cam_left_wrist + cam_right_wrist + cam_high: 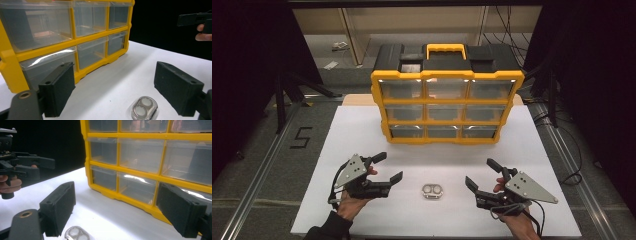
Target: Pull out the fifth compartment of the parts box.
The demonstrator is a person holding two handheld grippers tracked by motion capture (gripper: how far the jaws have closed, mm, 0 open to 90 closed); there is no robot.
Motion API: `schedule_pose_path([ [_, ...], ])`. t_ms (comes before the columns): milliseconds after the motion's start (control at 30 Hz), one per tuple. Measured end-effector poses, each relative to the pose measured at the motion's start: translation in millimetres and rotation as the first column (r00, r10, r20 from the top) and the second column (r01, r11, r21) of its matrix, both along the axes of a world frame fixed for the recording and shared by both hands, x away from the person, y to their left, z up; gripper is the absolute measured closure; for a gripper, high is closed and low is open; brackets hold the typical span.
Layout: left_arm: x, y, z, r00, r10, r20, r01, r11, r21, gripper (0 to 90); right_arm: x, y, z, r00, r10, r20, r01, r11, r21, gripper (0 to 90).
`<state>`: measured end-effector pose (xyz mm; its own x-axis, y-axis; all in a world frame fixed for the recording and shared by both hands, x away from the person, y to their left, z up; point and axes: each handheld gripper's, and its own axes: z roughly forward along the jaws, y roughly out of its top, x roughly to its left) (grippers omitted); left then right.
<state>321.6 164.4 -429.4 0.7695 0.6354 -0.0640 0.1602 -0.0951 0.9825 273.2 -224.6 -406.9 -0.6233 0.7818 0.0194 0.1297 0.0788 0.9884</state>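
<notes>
Two drawer rows (pixel 75 40) beyond case (pixel 144 110)

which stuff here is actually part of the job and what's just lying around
Part of the job:
- small clear case with two round pieces inside, lying on the table between the grippers
- left gripper, open
- right gripper, open
- yellow drawer organizer, likely, all drawers shut

Just lying about:
- white table
- number 5 mark on the floor

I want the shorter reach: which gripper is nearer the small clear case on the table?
Left, narrowly. The left gripper hangs open just left of the small clear case; the right gripper, also open, sits slightly farther off on its other side.
</notes>
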Motion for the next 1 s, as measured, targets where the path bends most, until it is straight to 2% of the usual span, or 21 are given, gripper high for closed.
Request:
schedule_pose_path([
  [433, 0.9, -4.2, 0.7, 1.0000, -0.006, -0.001, 0.006, 0.9999, 0.008, 16.5, 2.8, -4.6, -1.3, 1.0000, 0.000, -0.005, 0.000, 0.9999, 0.017, 16.7],
  [1000, -0.1, -4.2, 1.4, 0.9999, -0.002, 0.014, 0.002, 1.0000, 0.010, 16.5, 2.4, -2.3, -1.0, 1.0000, 0.003, 0.009, -0.003, 1.0000, 0.002, 17.6],
])
